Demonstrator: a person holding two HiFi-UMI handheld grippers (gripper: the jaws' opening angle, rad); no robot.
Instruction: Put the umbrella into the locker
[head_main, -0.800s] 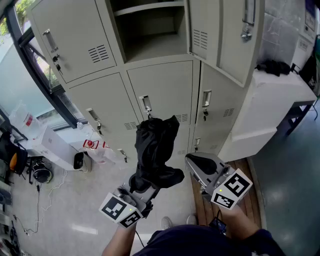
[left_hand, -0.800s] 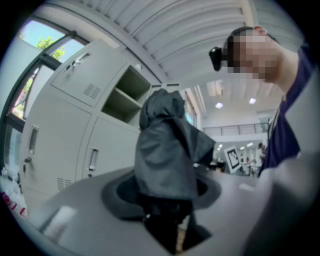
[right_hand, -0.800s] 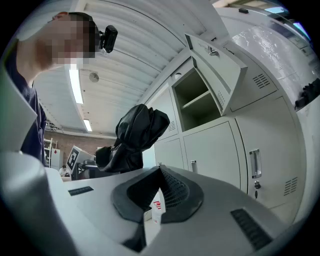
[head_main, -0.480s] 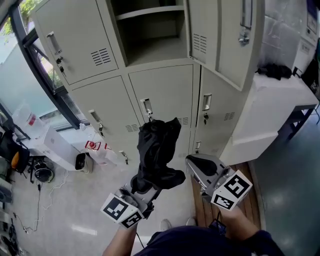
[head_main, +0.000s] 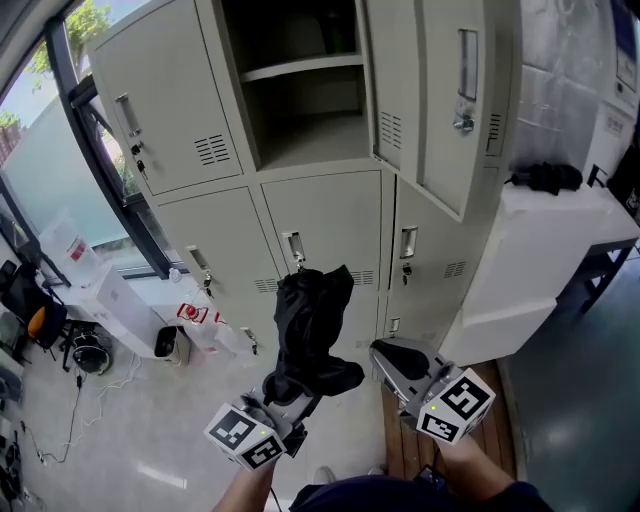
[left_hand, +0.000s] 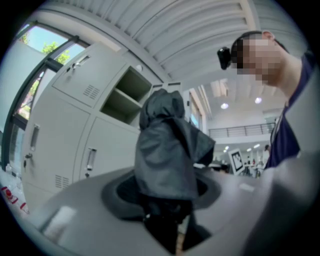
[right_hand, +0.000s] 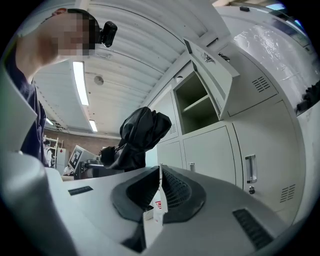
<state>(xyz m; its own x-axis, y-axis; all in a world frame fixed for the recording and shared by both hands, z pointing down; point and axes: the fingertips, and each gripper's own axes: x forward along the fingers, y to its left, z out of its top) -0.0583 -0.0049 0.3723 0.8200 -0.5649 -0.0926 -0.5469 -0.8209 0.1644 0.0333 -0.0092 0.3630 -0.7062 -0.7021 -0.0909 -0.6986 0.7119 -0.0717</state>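
A folded black umbrella (head_main: 310, 330) stands upright in my left gripper (head_main: 285, 392), whose jaws are shut on its lower end. In the left gripper view the umbrella (left_hand: 170, 155) fills the middle and hides the fingertips. My right gripper (head_main: 395, 358) hovers just right of it, jaws shut and empty; in the right gripper view its jaws (right_hand: 159, 200) meet, with the umbrella (right_hand: 140, 137) to their left. Above stands the open locker compartment (head_main: 305, 100) with a shelf inside and its door (head_main: 445, 100) swung out to the right.
Closed locker doors (head_main: 320, 240) with handles lie below and beside the open one. A white cabinet (head_main: 540, 250) with a black item (head_main: 545, 178) on top stands to the right. Boxes, bags and cables (head_main: 90, 320) lie on the floor at left by the window.
The head view has tilted up, so the lockers sit lower and the open compartment shows more fully. Both grippers and the umbrella sit slightly lower in the picture, grip unchanged.
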